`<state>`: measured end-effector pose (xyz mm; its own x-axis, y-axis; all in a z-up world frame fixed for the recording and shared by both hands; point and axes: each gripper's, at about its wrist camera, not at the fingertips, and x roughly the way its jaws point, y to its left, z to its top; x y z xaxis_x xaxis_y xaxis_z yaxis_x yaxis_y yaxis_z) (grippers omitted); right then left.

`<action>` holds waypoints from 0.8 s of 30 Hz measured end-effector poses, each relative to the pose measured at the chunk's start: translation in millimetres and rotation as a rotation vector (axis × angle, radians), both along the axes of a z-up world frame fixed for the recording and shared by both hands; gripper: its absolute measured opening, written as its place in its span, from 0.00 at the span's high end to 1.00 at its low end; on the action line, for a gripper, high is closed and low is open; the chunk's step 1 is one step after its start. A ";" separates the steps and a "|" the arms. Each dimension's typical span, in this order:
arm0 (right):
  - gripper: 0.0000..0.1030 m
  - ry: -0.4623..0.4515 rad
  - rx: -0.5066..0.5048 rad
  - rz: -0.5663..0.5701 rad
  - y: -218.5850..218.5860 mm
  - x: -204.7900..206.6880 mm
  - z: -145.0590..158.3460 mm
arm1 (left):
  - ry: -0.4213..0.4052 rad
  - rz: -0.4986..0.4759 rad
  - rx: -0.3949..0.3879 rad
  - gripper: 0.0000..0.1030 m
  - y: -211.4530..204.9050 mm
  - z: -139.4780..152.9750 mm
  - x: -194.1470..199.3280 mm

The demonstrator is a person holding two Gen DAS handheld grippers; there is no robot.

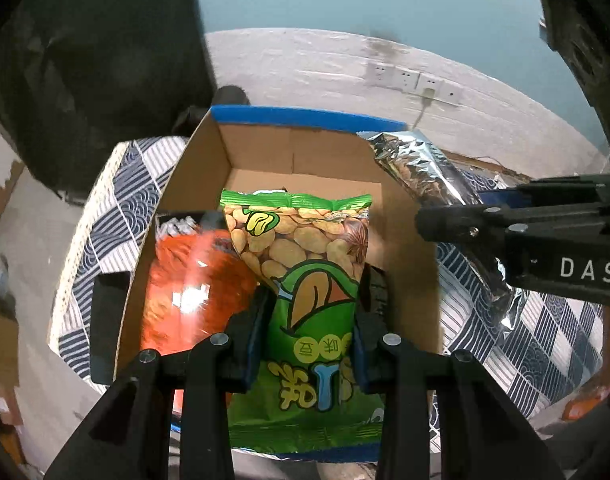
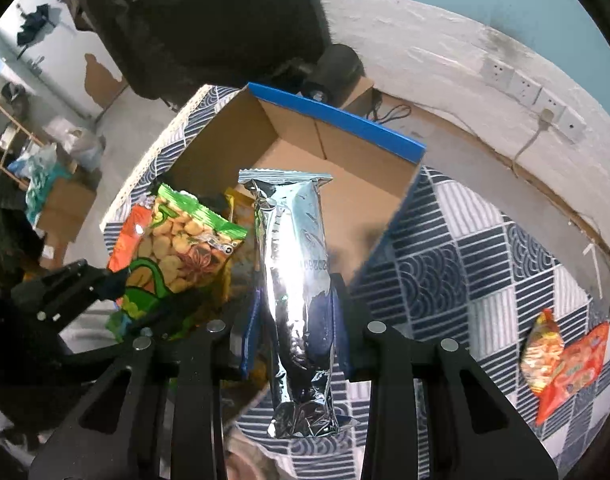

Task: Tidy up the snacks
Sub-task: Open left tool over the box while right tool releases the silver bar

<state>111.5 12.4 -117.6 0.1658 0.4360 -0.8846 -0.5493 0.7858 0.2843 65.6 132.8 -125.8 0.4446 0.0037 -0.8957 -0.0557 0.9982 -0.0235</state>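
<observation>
Patterned blue-and-white cloth (image 2: 485, 240) covers the table, with a white wall and power sockets (image 1: 417, 80) behind it, and an open cardboard box (image 1: 305, 152) with a blue rim sits in the middle of the cloth

Both grippers carry a snack over that box. The left gripper (image 1: 311, 312) has its jaws drawn in narrow on the lower half of a green bag of beans (image 1: 305, 264), which hangs over the box interior just beside an orange bag (image 1: 189, 288) already lying inside. The right gripper (image 2: 295, 320) pinches a silver foil packet (image 2: 293, 264) at about mid-length; in its own view the packet hangs over the near right corner of the box, partly above the cloth. Two more snack bags (image 2: 565, 360) lie on the cloth well to the right, so the job looks partly done.

To place these well, I would lower each one close to the box floor before letting go, and settle the green bag in the bare space next to the orange one. The silver packet probably needs to come further inward first, or its tail may catch the box wall.

The green bag's long axis runs away from the left gripper, sealed crimped end pointing toward the far box wall. The silver packet is long and slim, its axis likewise in line with the fingers, far crimp toward the box interior
</observation>
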 end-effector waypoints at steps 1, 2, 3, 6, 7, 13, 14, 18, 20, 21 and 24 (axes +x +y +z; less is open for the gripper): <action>0.70 0.007 0.005 -0.004 2.1 0.3 -0.6 | 0.002 0.009 -0.004 0.65 2.8 -0.8 1.0; 0.70 0.018 0.012 -0.008 5.3 1.6 -1.8 | 0.000 0.012 -0.006 0.65 4.5 -0.8 1.8; 0.70 0.028 0.016 -0.008 8.5 2.0 -3.1 | 0.000 0.012 -0.007 0.64 4.9 -0.4 2.7; 0.70 0.035 0.001 -0.011 15.3 2.3 -6.0 | 0.003 0.021 -0.014 0.63 6.5 0.9 4.0; 0.69 0.032 -0.007 -0.011 16.8 2.4 -6.5 | 0.003 0.027 -0.013 0.57 6.8 1.6 3.4; 0.48 -0.008 -0.038 -0.014 13.6 1.2 -1.5 | -0.011 0.028 0.038 0.38 8.0 6.4 -0.1; 0.46 -0.011 -0.044 -0.011 12.7 0.8 -1.1 | -0.015 0.026 0.040 0.36 7.6 8.1 -1.4; 0.46 -0.025 -0.048 -0.017 5.9 -1.8 1.9 | -0.043 0.032 0.072 0.30 5.7 17.4 -5.8; 0.45 -0.031 -0.051 -0.023 0.9 -3.5 3.7 | -0.054 0.031 0.087 0.28 4.1 20.9 -7.1; 0.45 -0.034 -0.053 -0.026 -2.1 -4.7 4.4 | -0.056 0.032 0.088 0.28 3.3 22.1 -7.7; 0.39 -0.049 -0.065 -0.038 -12.2 -8.0 6.0 | -0.056 0.030 0.077 0.28 -0.6 23.3 -9.1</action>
